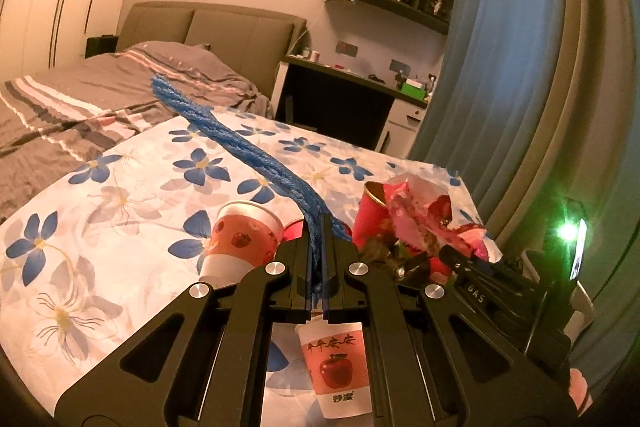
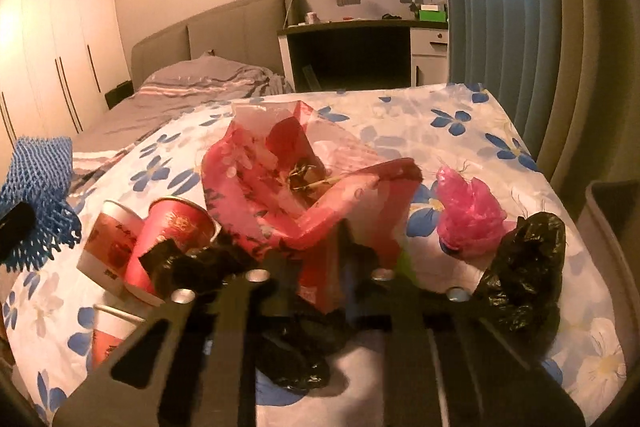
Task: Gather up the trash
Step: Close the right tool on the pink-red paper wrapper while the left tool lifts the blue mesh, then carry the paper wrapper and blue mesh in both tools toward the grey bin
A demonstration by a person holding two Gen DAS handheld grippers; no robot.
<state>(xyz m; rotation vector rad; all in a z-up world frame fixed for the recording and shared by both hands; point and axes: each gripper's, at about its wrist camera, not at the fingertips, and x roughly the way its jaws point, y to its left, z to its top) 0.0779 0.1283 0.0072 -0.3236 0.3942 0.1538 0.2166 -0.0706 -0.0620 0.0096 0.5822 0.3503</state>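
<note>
Now | left gripper (image 1: 319, 227) tilted down, jaws clamped on blue net (image 1: 240, 143) | right gripper (image 2: 316, 267) jaws pinching red bag (image 2: 304, 183)

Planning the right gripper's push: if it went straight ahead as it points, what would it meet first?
Probably the red-and-white plastic bag, already between the right gripper's blurred fingers; depth is unclear.

Paper cups (image 2: 132, 251) lie left of the bag (image 2: 304, 179) on the table (image 2: 460, 107).
</note>
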